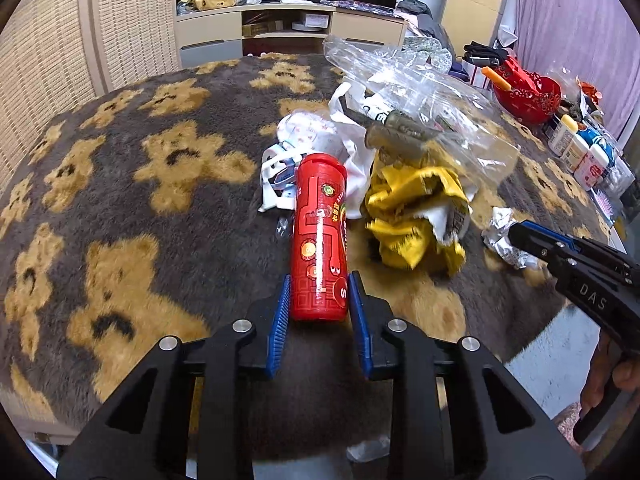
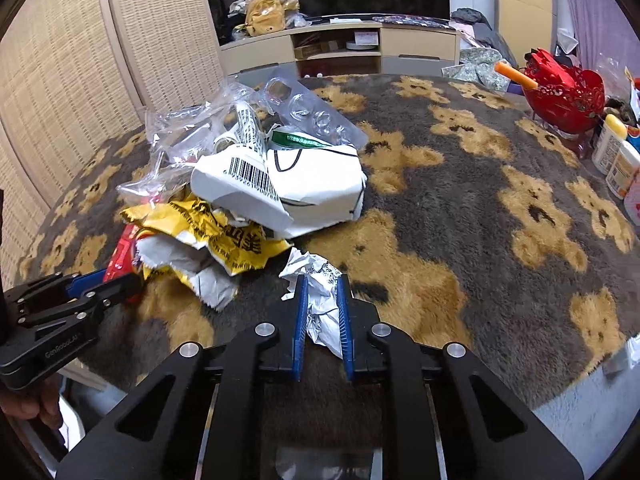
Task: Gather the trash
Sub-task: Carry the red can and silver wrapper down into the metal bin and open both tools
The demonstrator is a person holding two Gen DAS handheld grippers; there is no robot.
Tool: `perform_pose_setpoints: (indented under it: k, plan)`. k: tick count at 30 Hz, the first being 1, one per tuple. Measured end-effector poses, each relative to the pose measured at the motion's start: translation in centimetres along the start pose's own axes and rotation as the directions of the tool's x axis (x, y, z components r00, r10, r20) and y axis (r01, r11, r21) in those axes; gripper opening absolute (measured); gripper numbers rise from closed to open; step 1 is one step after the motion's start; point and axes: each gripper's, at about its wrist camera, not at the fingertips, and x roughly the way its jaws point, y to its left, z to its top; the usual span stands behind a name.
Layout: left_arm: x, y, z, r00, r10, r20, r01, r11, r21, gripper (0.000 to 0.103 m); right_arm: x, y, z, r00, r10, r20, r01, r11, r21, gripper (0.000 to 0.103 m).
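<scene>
A red cylindrical snack can (image 1: pixel 320 236) lies on the bear-patterned blanket (image 1: pixel 120 168). My left gripper (image 1: pixel 320 284) is shut on the can's near end, blue pads against both sides. My right gripper (image 2: pixel 323 284) is shut on a crumpled white paper wad (image 2: pixel 316 296), which also shows in the left wrist view (image 1: pixel 504 240). Behind lie a crumpled yellow wrapper (image 1: pixel 416 216), a white torn package with a barcode (image 2: pixel 280 188) and clear plastic packaging (image 1: pixel 420 96). In the right wrist view the left gripper (image 2: pixel 100 284) shows at the left, by the red can (image 2: pixel 120 252).
A red cut-out basket (image 2: pixel 568 96) with an orange stick stands at the table's far right, beside several white bottles (image 1: pixel 576 148). A wicker screen (image 2: pixel 80 80) stands on the left. A TV cabinet (image 2: pixel 360 48) is behind the table. The table's near edge drops to the floor.
</scene>
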Motion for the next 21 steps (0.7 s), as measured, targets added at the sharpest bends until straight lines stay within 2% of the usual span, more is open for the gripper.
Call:
perform_pose_setpoints:
  k: [6,15,21]
  plan:
    - [-3.5,-0.4,-2.8,0.999,0.037,-0.008,-0.037,0.999,-0.004,0.027,-2.9,0.2,-1.8,1.000,0.005,-0.009,-0.005,1.000,-0.012,0.015]
    - [-8.4,-3.9,-8.4,1.000,-0.005,-0.011,0.005,1.000,0.014,0.027,-7.9,1.6,-6.4,0.999,0.029,-0.030,-0.030,0.999,-0.044,0.015]
    - [-9.0,-6.2,-12.4,0.997,-0.053,-0.060,0.055,0.998,0.022,0.027,-9.2,1.7,-10.7,0.997,0.022,-0.078,-0.026,0.999,-0.043,0.015]
